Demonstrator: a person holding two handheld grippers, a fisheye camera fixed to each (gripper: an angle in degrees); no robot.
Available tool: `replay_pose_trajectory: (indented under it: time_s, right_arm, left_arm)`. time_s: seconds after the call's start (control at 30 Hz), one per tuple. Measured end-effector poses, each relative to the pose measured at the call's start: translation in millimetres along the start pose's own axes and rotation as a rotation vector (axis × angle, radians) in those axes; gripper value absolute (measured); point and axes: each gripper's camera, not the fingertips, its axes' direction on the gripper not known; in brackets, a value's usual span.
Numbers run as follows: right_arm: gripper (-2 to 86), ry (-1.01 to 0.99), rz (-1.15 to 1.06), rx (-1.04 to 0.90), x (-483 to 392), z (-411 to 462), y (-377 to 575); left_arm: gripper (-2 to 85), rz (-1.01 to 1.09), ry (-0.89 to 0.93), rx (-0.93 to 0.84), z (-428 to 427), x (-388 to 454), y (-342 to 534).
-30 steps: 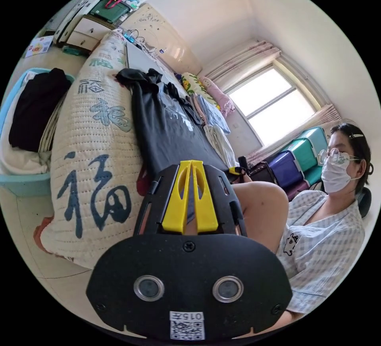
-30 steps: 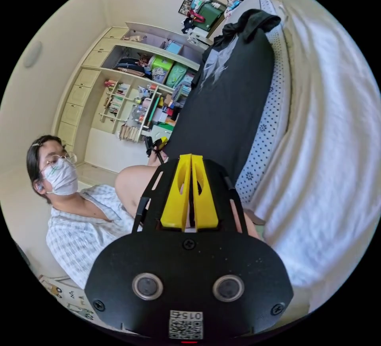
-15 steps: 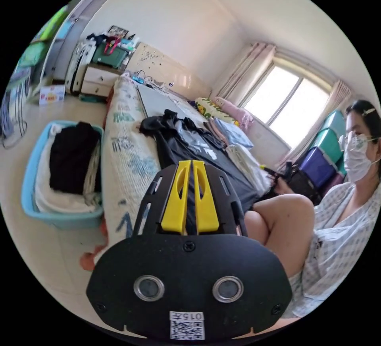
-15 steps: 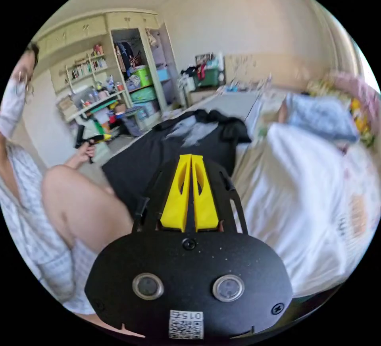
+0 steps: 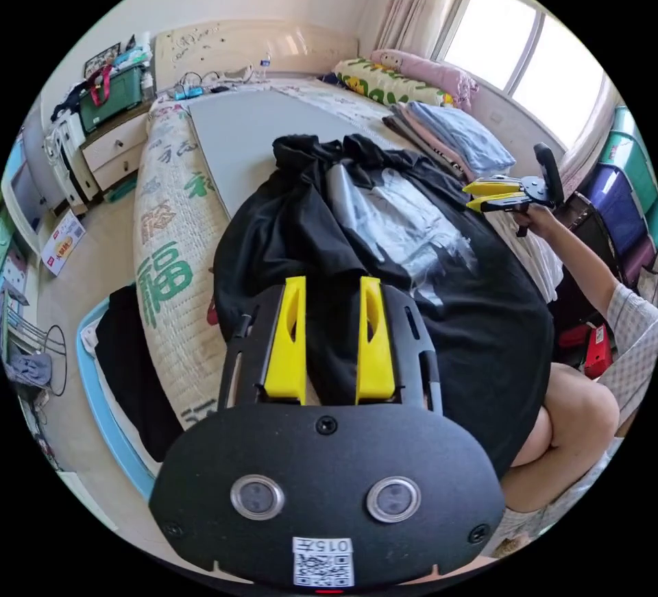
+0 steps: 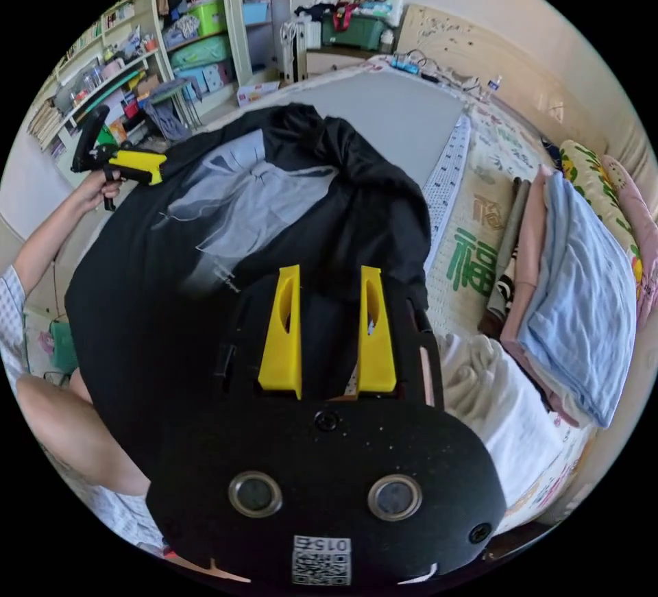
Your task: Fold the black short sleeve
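On a wide bed with a quilted cover printed in large characters, the black short sleeve lies spread front up, its pale grey print showing, its far end bunched in folds toward the headboard and its near end hanging over the mattress edge onto the knees of a seated person. A flat grey mat lies under the bunched end of the shirt. Beside the shirt, on the window side of the bed, sits a stack of folded bedding in blue and pink, with a white bundle nearer the bed's edge. On the floor at the bed's other side, a light blue basket holds dark and white clothes.

Seen in the left gripper view, the left gripper hangs above the shirt's near end, its yellow jaws spread apart with nothing between them; in the right gripper view it is in a hand at the far side of the shirt. The right gripper hovers over the shirt's other side, jaws likewise parted and empty; in the left gripper view it is raised beside the folded bedding, and there its yellow jaws look nearly together.
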Motion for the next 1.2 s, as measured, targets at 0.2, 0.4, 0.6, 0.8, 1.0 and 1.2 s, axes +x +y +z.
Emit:
replay_pose_trajectory:
  time_s: [0.2, 0.4, 0.6, 0.8, 1.0, 1.2]
  right_arm:
    - [0.3, -0.006, 0.198, 0.179, 83.8, -84.8, -12.1]
    - [0.1, 0.309, 0.586, 0.145, 187.8, -114.5, -1.3]
    - [5.7, 0.343, 0.615, 0.094, 193.1, -134.5, -15.0]
    - [6.5, 0.313, 0.359, 0.303, 132.1, -190.2, -66.1]
    - [5.8, 0.028, 0.142, 0.173, 57.3, -128.7, -148.7]
    - [0.0, 0.274, 0.186, 0.026, 42.5, -65.8, -184.0]
  left_arm:
    - [0.0, -0.137, 0.033, 0.199, -41.7, -75.4, -10.6]
    - [-0.4, -0.496, -0.327, 0.342, -67.0, -172.7, 5.8]
    - [1.1, -0.583, -0.237, 0.304, -36.5, -201.6, 34.6]
    - [4.8, -0.342, -0.277, 0.291, -55.7, -149.0, -16.7]
    - [4.2, -0.211, -0.247, 0.293, -28.0, -93.6, -75.1]
    - [-0.1, -0.234, -0.105, 0.117, 37.9, -103.5, -98.7]
